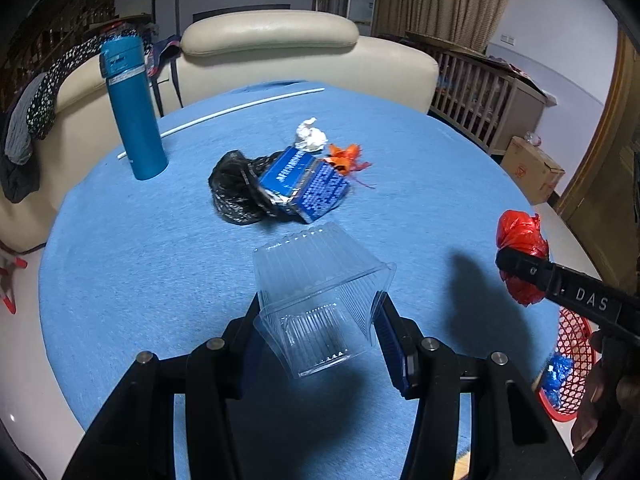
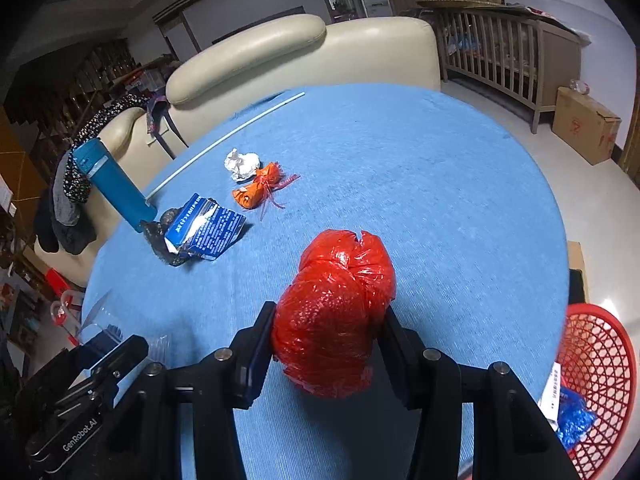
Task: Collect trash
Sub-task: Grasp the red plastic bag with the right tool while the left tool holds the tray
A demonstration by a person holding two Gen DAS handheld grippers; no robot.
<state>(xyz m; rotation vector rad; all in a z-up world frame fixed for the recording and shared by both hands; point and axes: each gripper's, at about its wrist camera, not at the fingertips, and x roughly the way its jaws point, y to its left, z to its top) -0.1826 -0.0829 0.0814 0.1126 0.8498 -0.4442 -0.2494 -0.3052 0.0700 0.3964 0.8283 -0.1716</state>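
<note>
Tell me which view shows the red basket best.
The right wrist view: the red basket shows its rim, lattice wall and blue wrapper inside, beside the table. In the left wrist view the basket is partly hidden behind the right gripper.

Count, both views together:

- Grippers: two. The left gripper (image 1: 320, 320) has one clear plastic tub (image 1: 320, 300) between its jaws; the right gripper (image 2: 326, 344) has one red plastic bag (image 2: 336, 312).
- Round table with blue cloth (image 1: 160, 260): one.
- Blue flask (image 1: 132, 108): one, upright.
- Black bag (image 1: 234, 188): one.
- Blue torn packet (image 1: 304, 184): one.
- Crumpled white paper (image 1: 310, 134): one.
- Orange wrapper (image 1: 346, 158): one.
- White rod (image 1: 224, 112): one.
- Red basket (image 2: 600, 376): one, beside the table.
- Cardboard box (image 2: 586, 126): one, on the floor.
</note>
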